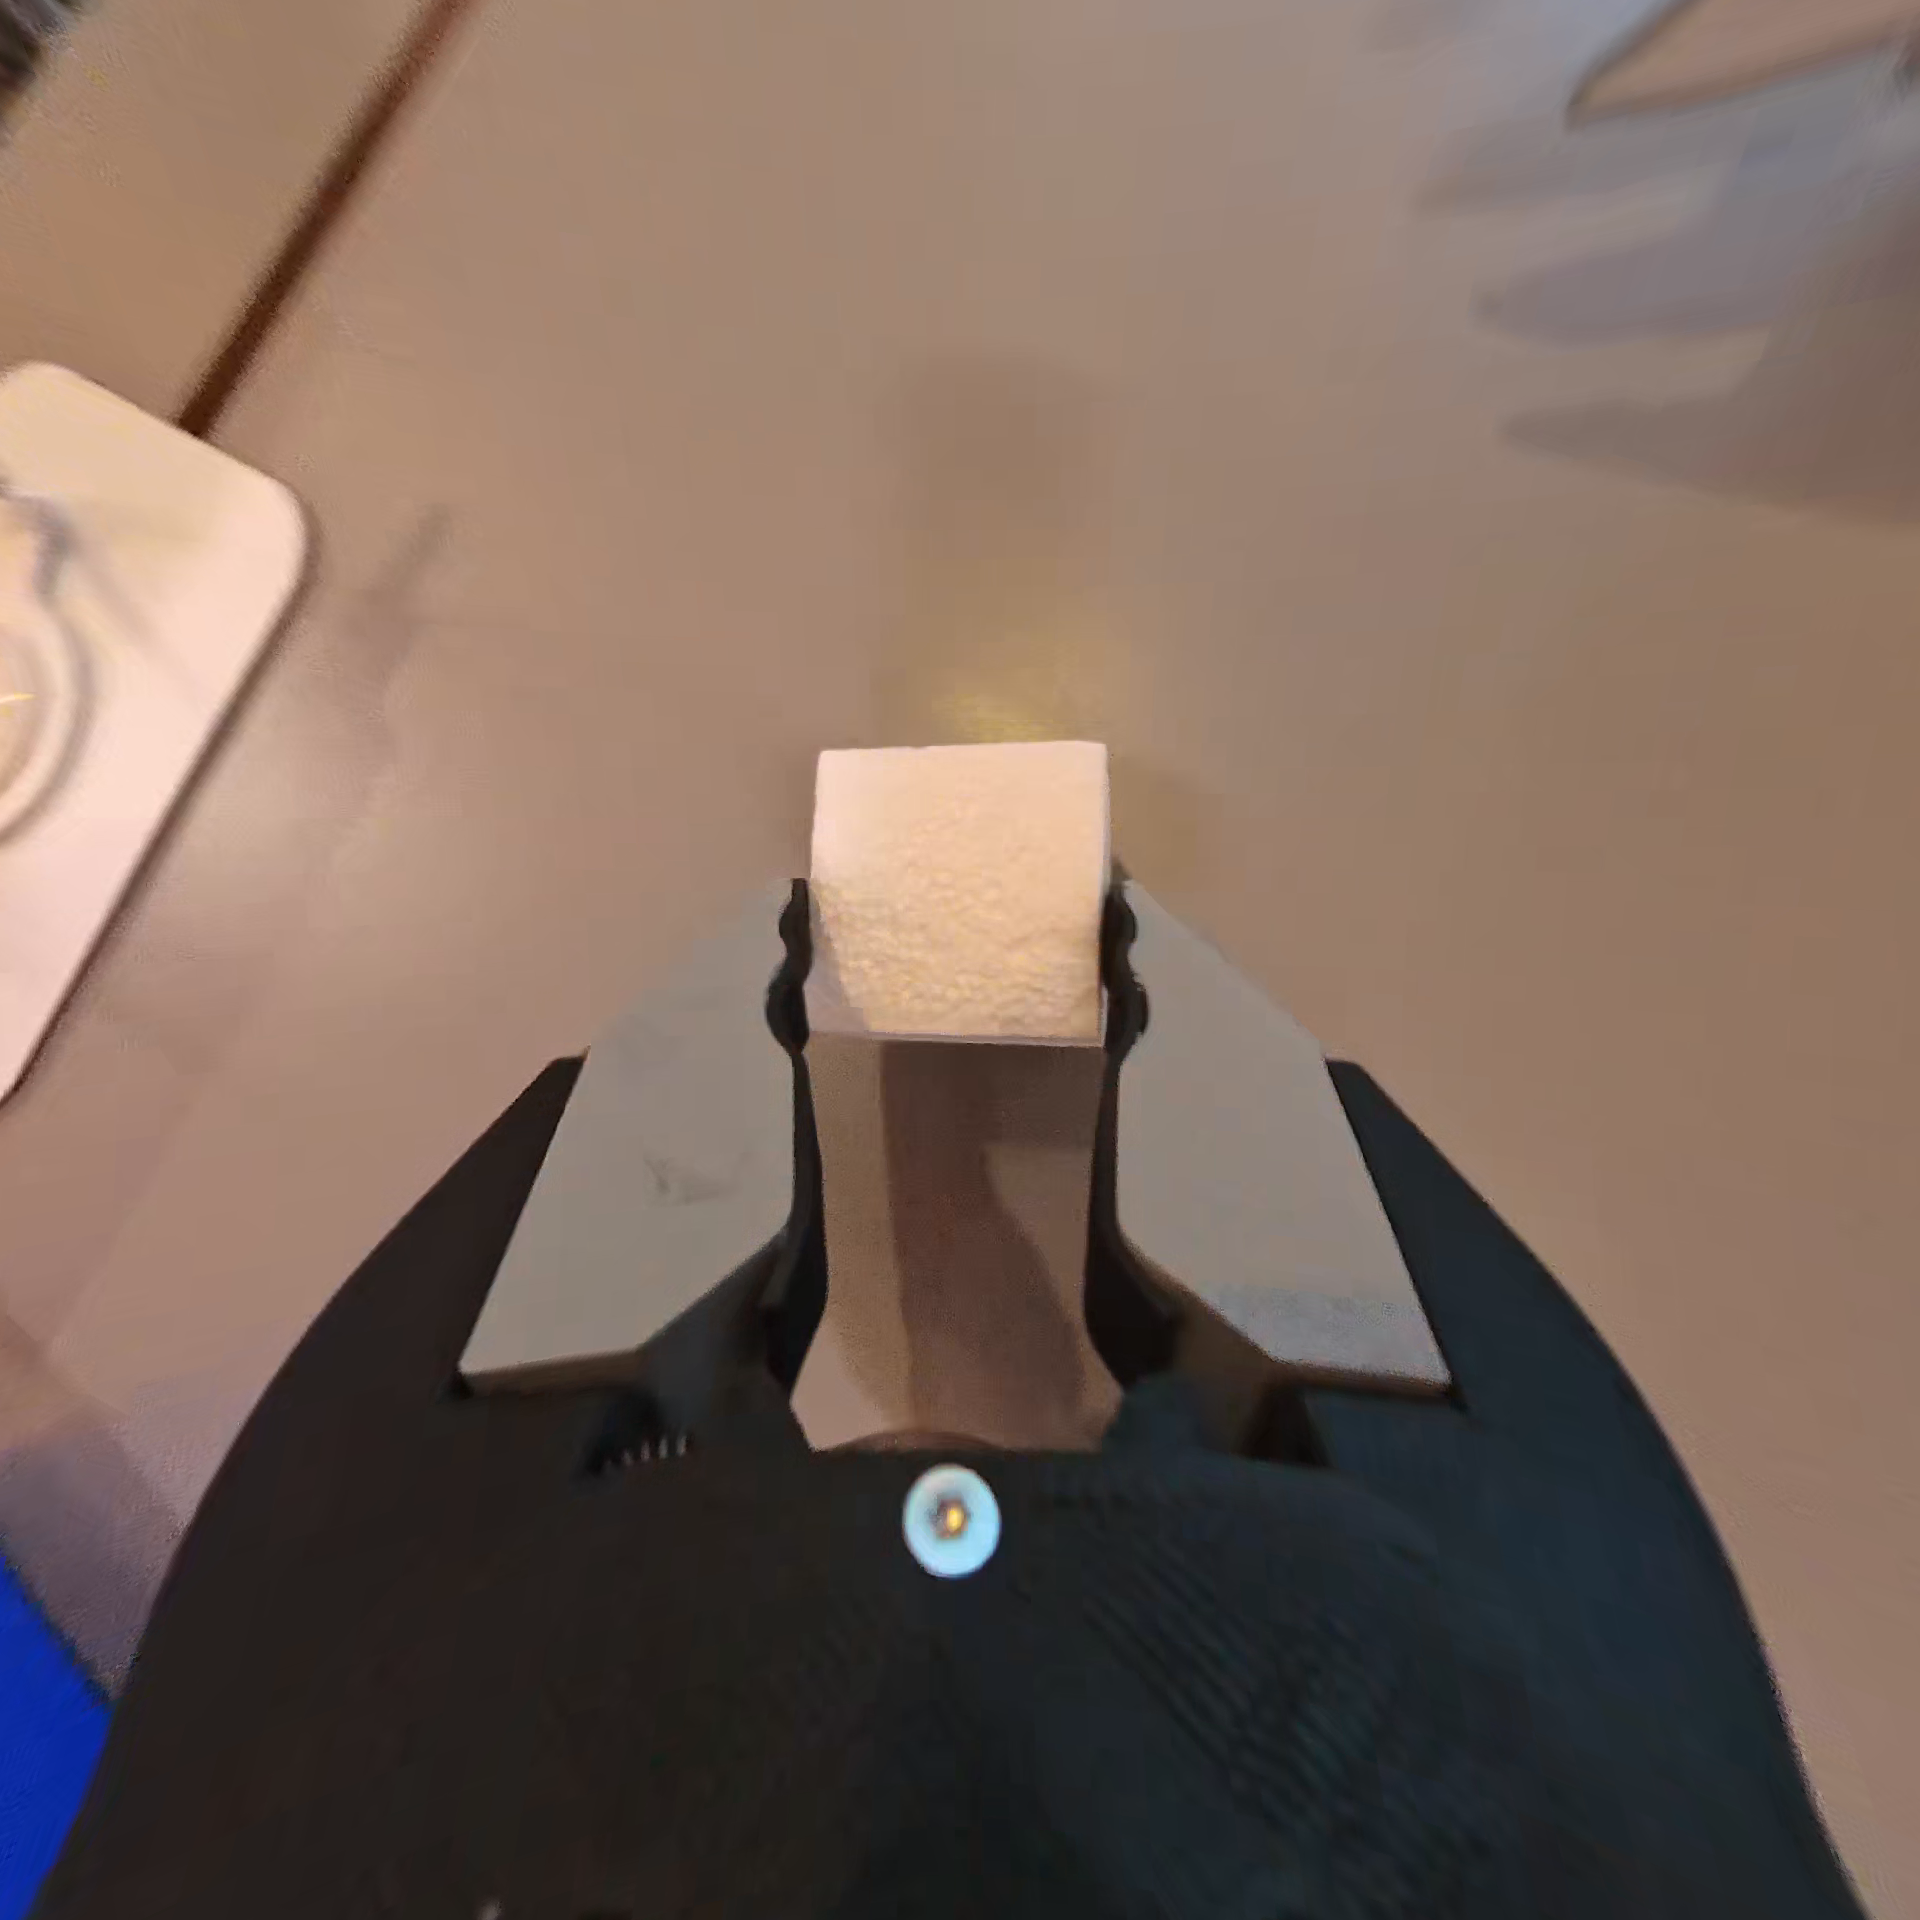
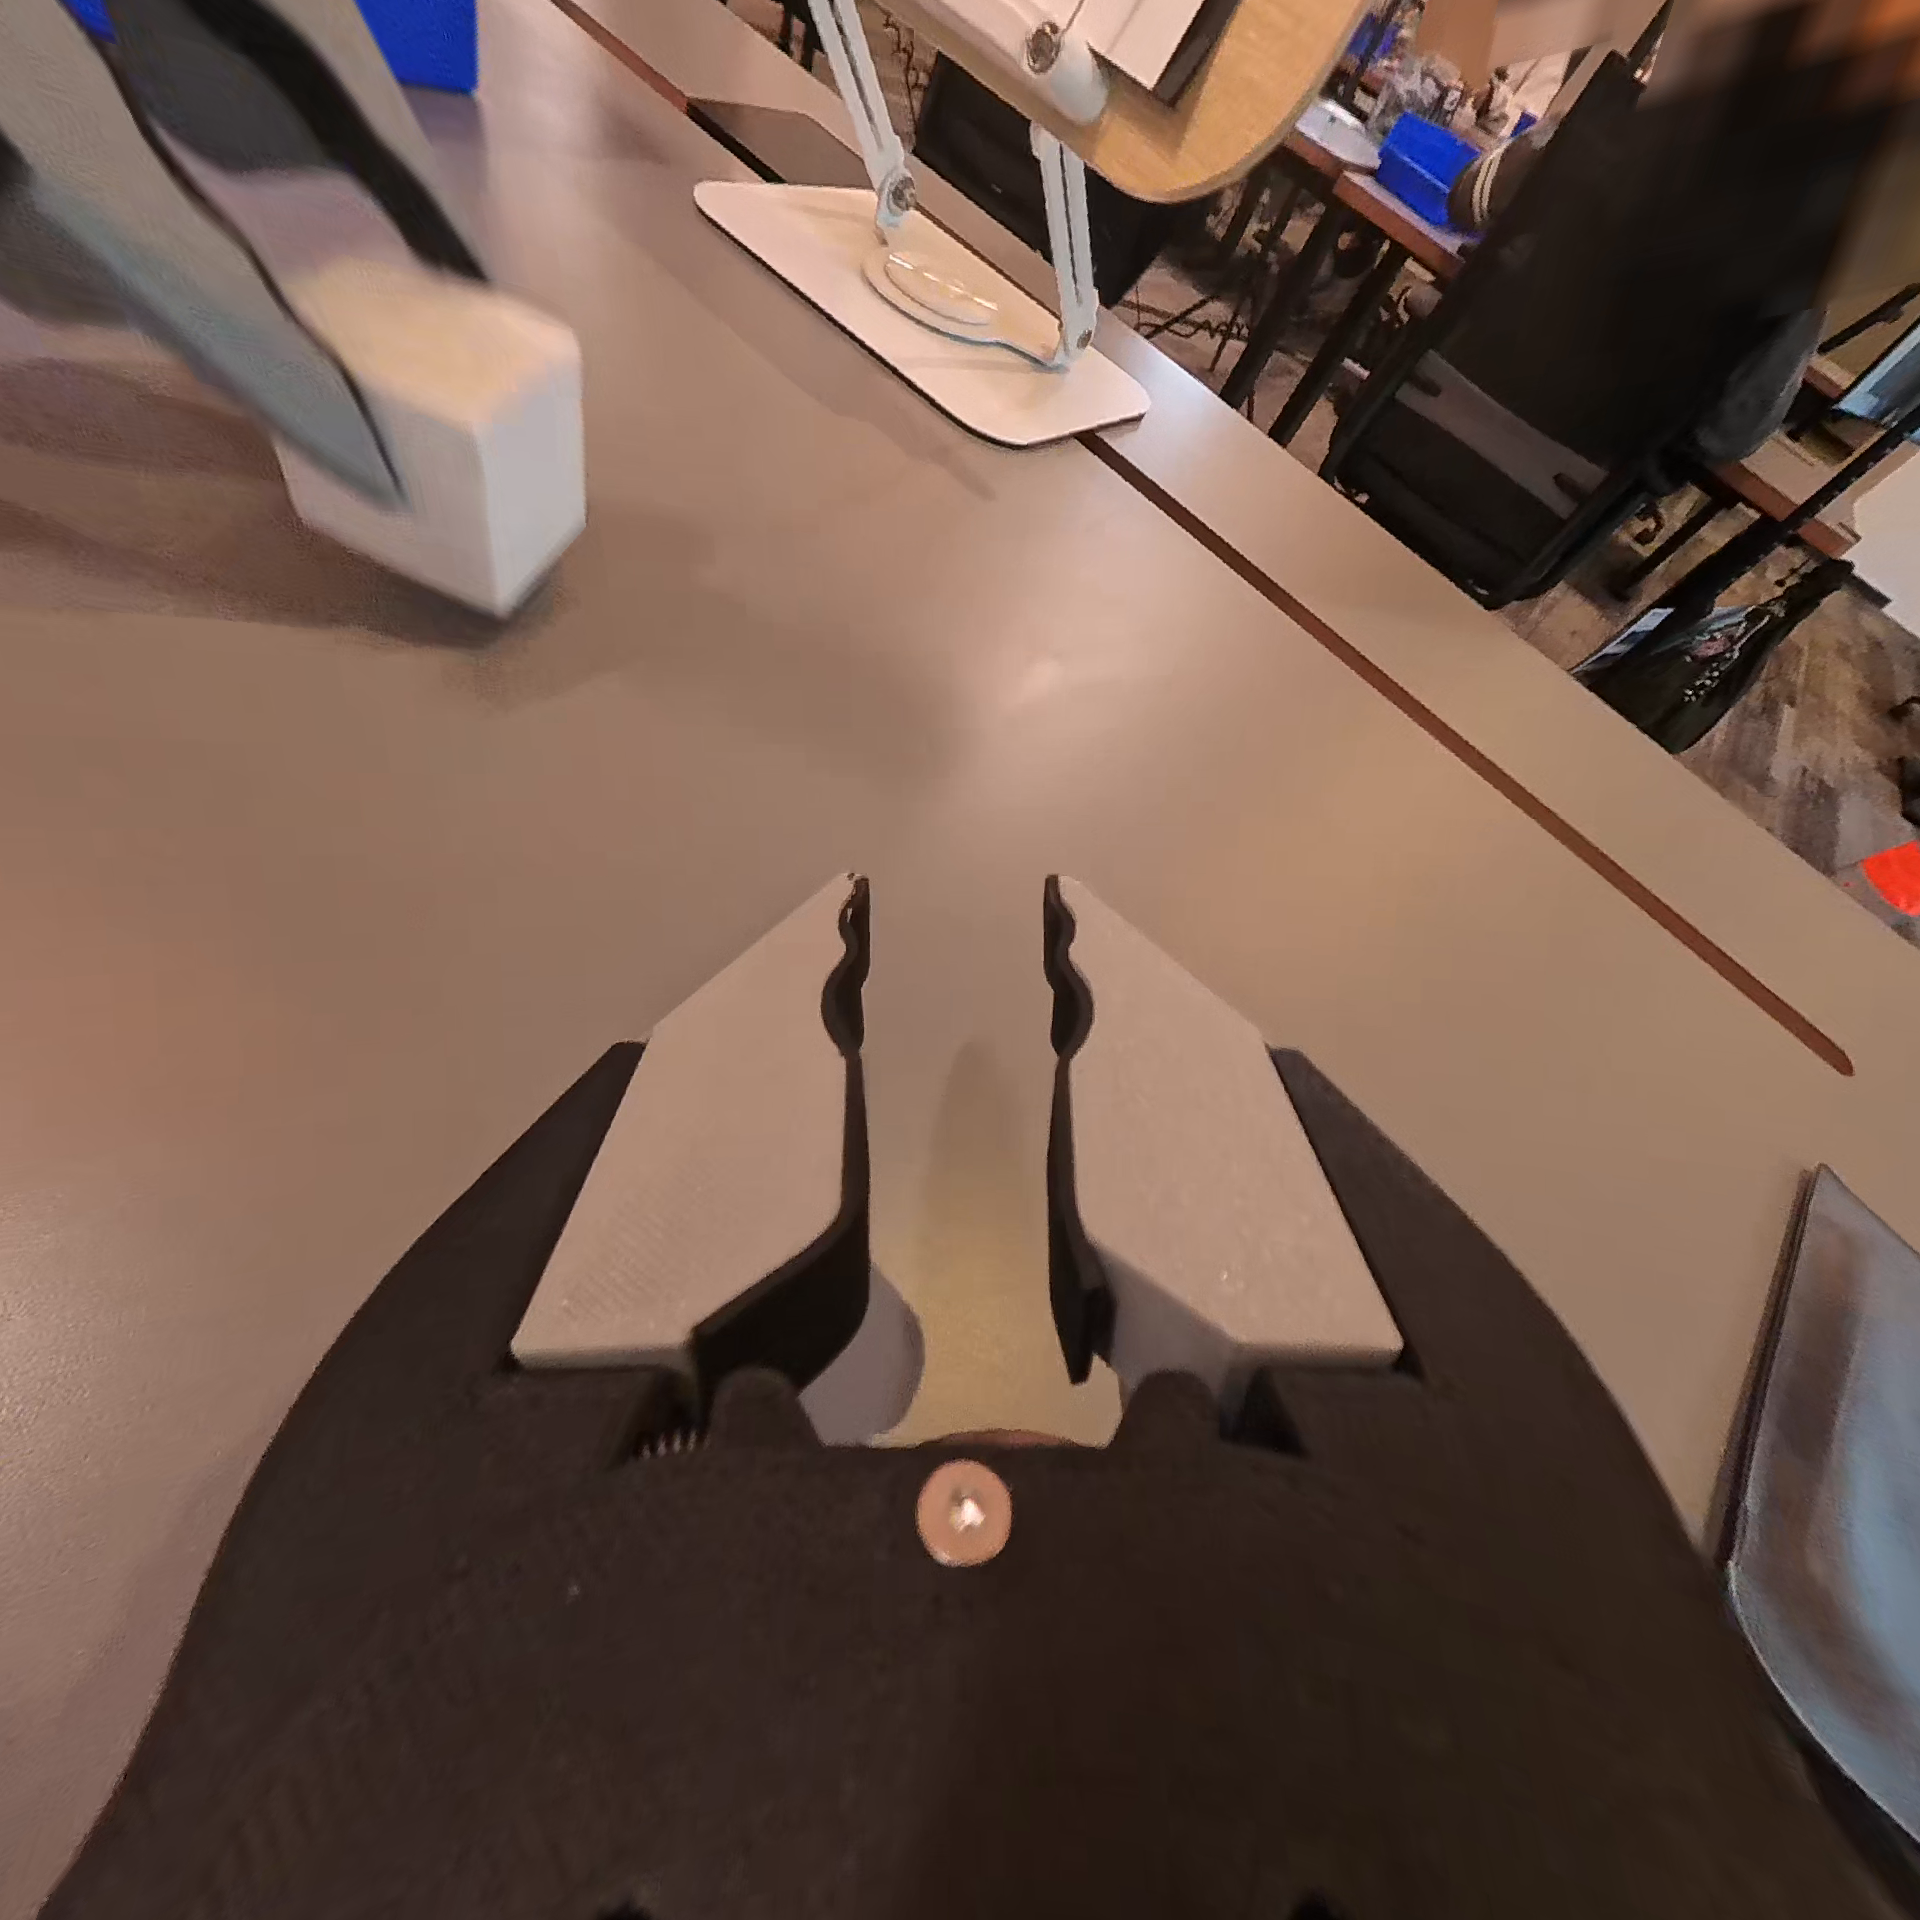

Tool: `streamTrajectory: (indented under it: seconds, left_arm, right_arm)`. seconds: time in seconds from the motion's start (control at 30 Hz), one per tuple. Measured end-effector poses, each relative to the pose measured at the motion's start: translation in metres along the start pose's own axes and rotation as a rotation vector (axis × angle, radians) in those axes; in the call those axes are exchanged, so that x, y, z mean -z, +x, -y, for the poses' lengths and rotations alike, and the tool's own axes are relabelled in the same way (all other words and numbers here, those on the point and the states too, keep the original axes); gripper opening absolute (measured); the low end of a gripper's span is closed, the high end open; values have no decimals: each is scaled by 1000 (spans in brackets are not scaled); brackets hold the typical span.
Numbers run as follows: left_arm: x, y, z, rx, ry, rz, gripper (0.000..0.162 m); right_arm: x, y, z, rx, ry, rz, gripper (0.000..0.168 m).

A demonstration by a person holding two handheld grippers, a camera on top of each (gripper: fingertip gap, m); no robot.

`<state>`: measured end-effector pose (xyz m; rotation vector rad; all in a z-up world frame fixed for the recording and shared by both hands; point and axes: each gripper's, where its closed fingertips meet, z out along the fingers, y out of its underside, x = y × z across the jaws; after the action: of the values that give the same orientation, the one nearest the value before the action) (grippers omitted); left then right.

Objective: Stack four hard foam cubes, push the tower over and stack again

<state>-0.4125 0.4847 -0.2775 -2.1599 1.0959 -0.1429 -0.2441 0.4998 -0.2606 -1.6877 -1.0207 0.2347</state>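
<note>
My left gripper [image 1: 956, 925] is shut on a white foam cube [image 1: 956, 862], gripping its left and right faces above the brown table [image 1: 1351, 727]. In the right wrist view the left gripper [image 2: 312, 343] shows blurred at the upper left, with the white cube [image 2: 468, 457] in its fingers close over the tabletop; I cannot tell if the cube touches it. My right gripper [image 2: 956, 904] is open and empty, its fingers apart over bare table, to the right of and nearer than the cube. No other cubes are in view.
A white flat base plate with a jointed white arm [image 2: 935, 312] stands at the far table edge; it also shows in the left wrist view [image 1: 135, 644]. A dark seam [image 2: 1455, 748] crosses the table. A dark grey flat object [image 2: 1829, 1507] lies at the right. Chairs and desks stand beyond.
</note>
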Motion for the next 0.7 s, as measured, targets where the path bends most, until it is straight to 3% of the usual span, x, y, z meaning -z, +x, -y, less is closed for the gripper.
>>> streamTrajectory:
  seconds: [0.07,0.17,0.27,0.37,0.57,0.7]
  left_arm:
    - [-28,8,-13,-49,-90,7,67]
    - [-26,4,-5,-40,-51,57,85]
    - [11,-20,1,11,25,161,85]
    - [70,-54,-11,85,78,259,84]
    - [197,-139,-90,338,110,465,84]
    - [230,-180,-168,471,15,508,79]
  right_arm:
    - [0,1,-2,-8,-6,5,31]
    - [0,2,-2,-6,-5,5,31]
    - [1,0,0,-2,1,13,31]
    - [0,-3,0,12,-1,16,31]
    - [-3,-9,-3,16,-16,36,32]
    - [-6,-11,-7,12,-33,44,31]
